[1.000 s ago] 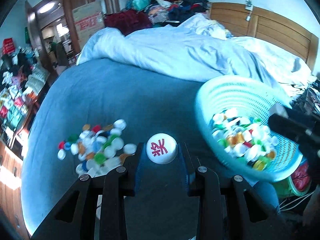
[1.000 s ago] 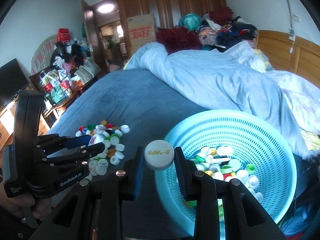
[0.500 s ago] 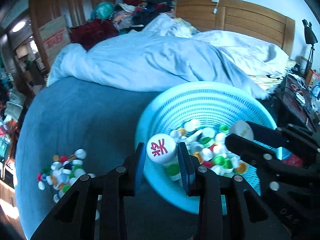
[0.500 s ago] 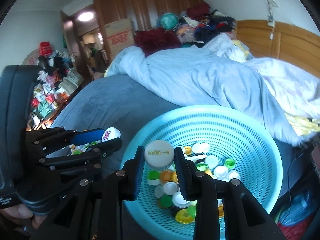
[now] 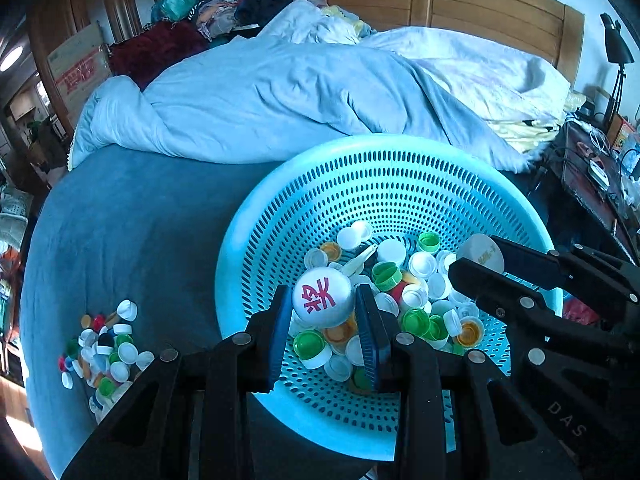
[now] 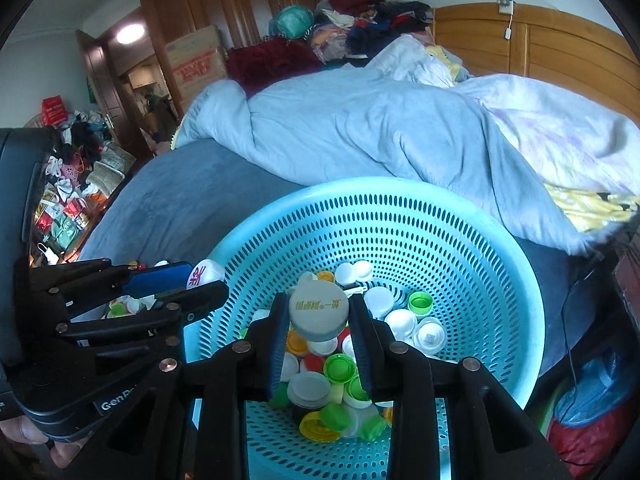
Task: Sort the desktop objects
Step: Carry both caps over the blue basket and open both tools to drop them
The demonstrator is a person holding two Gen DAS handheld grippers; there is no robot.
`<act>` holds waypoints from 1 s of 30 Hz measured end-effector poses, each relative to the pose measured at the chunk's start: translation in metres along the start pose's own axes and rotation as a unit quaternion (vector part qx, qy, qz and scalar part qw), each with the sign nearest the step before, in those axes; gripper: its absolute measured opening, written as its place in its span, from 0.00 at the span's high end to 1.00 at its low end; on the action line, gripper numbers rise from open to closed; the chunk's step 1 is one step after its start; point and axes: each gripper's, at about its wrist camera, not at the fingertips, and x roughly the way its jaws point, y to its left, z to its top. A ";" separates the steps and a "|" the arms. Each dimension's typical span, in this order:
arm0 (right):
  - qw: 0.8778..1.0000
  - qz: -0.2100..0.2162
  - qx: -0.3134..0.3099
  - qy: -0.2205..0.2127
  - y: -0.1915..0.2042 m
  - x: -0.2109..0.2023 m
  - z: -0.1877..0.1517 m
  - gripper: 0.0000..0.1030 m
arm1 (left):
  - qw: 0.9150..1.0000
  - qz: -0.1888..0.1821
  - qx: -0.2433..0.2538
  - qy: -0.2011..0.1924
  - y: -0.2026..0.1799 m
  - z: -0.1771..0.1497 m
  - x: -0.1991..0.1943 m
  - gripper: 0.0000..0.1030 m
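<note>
Since a second ago, carried from beside the loose pile of caps (image 5: 105, 344) on the blue bed (image 5: 132, 220) to above the turquoise basket (image 5: 400, 184): left gripper (image 5: 323, 312) clenched on a white cap (image 5: 323, 303) bearing a red character. Alongside over the same basket, right gripper (image 6: 319, 320) grasping a grey-white cap (image 6: 319, 312) with small, unreadable yellow lettering. Printed on the gripper bodies: "GenR…" and "DAS".

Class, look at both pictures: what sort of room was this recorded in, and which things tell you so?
Most likely a lived-in bedroom: a bed with a rumpled pale blue duvet, a wooden headboard behind it, and clothes heaped by the wooden wardrobe.
</note>
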 end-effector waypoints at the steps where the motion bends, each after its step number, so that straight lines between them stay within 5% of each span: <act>1: 1.000 0.001 0.001 0.000 0.000 0.000 -0.001 0.68 | 1.000 0.000 0.001 0.002 -0.002 0.000 0.001 0.73; 30: 1.000 0.010 0.013 0.005 -0.010 0.007 -0.007 0.68 | 1.000 0.013 0.004 0.002 -0.011 0.004 0.009 0.73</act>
